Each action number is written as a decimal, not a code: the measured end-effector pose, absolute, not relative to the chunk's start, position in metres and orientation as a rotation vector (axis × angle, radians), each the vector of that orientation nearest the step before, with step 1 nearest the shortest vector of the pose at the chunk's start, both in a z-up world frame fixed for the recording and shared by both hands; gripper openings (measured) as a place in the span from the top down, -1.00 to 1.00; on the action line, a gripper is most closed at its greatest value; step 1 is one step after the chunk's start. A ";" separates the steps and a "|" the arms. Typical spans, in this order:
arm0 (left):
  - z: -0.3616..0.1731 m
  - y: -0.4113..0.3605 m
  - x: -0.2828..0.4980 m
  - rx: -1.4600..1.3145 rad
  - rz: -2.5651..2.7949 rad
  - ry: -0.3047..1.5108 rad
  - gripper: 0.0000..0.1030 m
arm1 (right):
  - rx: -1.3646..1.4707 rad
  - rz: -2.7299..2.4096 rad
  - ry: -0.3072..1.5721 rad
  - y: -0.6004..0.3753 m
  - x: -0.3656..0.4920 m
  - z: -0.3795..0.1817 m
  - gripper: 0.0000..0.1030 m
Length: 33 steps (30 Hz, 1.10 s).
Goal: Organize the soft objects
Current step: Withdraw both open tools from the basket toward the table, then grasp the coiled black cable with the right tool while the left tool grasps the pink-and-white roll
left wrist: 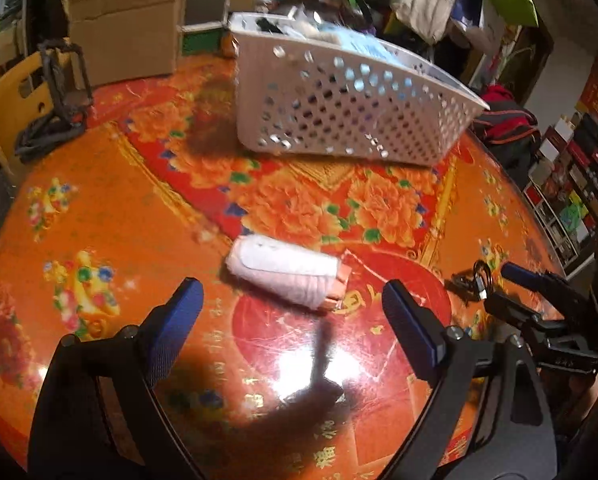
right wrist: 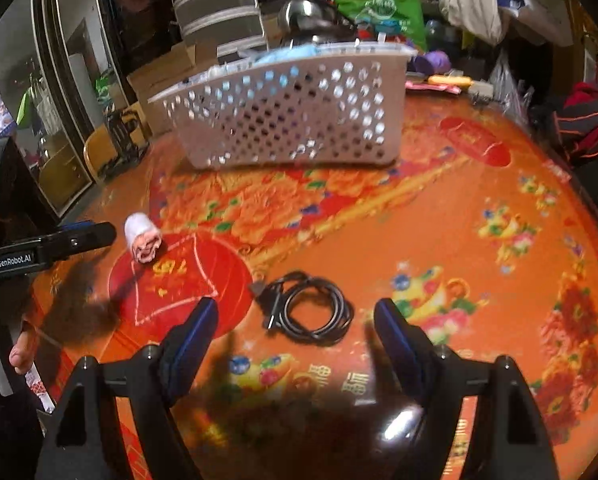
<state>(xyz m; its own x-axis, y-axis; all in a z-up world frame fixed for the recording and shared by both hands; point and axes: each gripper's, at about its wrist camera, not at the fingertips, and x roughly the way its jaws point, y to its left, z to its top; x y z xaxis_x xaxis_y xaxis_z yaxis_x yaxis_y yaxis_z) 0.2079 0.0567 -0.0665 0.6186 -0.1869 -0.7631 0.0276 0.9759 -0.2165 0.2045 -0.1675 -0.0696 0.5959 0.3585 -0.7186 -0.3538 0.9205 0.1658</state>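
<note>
**Reaching for the rolled cloth on the bench**

Lying on its side near the middle of the round, orange-and-red flowered bench [left wrist: 99, 208], the rolled cloth [left wrist: 285, 274] is the soft object in play: a pale pink-white bundle with peach-coloured folds showing at one end. It sits just ahead of the left hand-held gripper [left wrist: 291, 312], whose blue-padded jaws are spread wide with nothing between them and nothing touching them. The white perforated basket [left wrist: 339, 120] stands farther back on the bench, well apart from the roll, with light blue fabric already showing over its rim; it looks like the place for soft things.

The right hand-held gripper [right wrist: 295, 328] also has its jaws spread and empty. In front of it lies a coiled black cable [right wrist: 311, 308], which is hardly a soft object and probably not part of the sorting.

The roll should be light and squashy, giving under the pads rather than slipping. Its risk is coming undone: a pinch on the loose outer flap or the frilly end could let it unfurl on the lift. The better hold is likely across the middle of the roll, jaws straddling its short width so that all layers are pressed together. A firm squeeze will do no harm to it. The glossy bench gives little friction, so a sideways nudge may simply roll it away.
</note>
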 end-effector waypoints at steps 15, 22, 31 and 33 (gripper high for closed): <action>-0.086 0.048 0.235 -0.156 -0.116 0.964 -0.74 | -0.070 0.381 0.889 -0.154 0.217 -0.078 -0.55; -0.089 0.042 0.237 -0.114 -0.098 0.964 -0.74 | -0.157 0.356 0.889 -0.142 0.217 -0.079 -0.24; -0.091 0.037 0.235 -0.062 -0.062 0.929 -0.38 | -0.171 0.373 0.881 -0.141 0.220 -0.079 -0.04; -0.089 0.037 0.233 -0.067 -0.067 0.922 -0.35 | -0.169 0.374 0.879 -0.142 0.220 -0.078 -0.03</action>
<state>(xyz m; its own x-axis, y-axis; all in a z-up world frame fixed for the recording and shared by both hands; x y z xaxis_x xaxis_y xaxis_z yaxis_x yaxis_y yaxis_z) 0.2327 0.0375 -0.0895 0.6026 -0.0862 -0.7934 0.0290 0.9959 -0.0861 0.2197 -0.1419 -0.0782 0.5784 0.2497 -0.7766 -0.3868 0.9221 0.0083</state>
